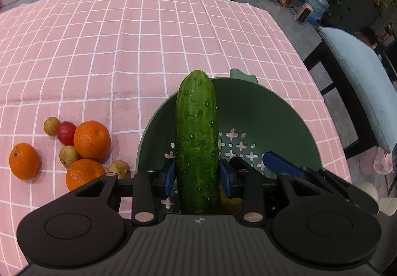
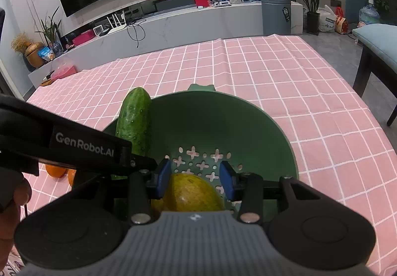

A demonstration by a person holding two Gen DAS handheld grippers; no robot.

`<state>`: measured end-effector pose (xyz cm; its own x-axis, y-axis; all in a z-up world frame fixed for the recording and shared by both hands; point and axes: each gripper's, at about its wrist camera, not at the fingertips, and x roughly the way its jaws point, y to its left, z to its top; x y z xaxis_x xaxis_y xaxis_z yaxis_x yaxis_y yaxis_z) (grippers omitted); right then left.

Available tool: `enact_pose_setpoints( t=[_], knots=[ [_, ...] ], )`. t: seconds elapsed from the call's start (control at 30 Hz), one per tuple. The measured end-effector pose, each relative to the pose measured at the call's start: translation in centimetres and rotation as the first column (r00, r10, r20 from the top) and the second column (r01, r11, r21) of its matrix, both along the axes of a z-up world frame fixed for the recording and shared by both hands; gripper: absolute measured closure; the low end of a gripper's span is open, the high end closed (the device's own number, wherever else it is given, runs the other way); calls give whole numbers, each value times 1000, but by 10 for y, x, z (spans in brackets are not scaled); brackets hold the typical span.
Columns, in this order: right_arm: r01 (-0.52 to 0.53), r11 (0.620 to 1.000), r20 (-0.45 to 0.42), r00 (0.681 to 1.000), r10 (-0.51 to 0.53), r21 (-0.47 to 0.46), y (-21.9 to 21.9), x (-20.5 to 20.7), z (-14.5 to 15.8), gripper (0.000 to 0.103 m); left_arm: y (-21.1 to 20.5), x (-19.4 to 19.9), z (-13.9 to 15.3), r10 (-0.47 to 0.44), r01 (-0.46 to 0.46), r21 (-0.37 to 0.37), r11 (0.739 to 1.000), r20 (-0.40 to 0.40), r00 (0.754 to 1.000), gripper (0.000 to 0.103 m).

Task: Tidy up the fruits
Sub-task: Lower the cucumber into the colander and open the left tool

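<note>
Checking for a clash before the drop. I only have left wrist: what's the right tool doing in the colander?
Observer: The right tool straddles a yellow-green fruit lying low in the colander. I can't tell whether the pads press on it.
Operator: Anything else in there?
Observer: The right wrist view shows no other fruit inside. The far part of the perforated floor is bare.
Operator: Is my cucumber near that fruit?
Observer: No. The cucumber hangs tip-up over the colander's left rim, apart from the yellow-green fruit.
</note>
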<state>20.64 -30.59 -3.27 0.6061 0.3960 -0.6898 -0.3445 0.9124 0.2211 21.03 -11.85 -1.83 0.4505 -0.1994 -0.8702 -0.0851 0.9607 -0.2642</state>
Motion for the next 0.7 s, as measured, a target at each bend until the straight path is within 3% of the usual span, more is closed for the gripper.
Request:
enact_pose_setpoints(
  t=[0.23, 0.47, 0.7],
  knots=[
    [4, 1000, 31, 1000, -3, -13, 1, -5, 4, 62, 10, -4, 8, -24, 25, -35, 999, 12, 1000, 52],
    [20, 999, 140, 990, -17, -26, 4, -19, 20, 62, 37, -36, 44, -51, 61, -75, 995, 133, 990, 47],
    [-12, 999, 218, 976, 3, 39, 15, -43, 50, 61, 81, -75, 80, -45, 44, 10, 999, 236, 971, 47]
  ],
)
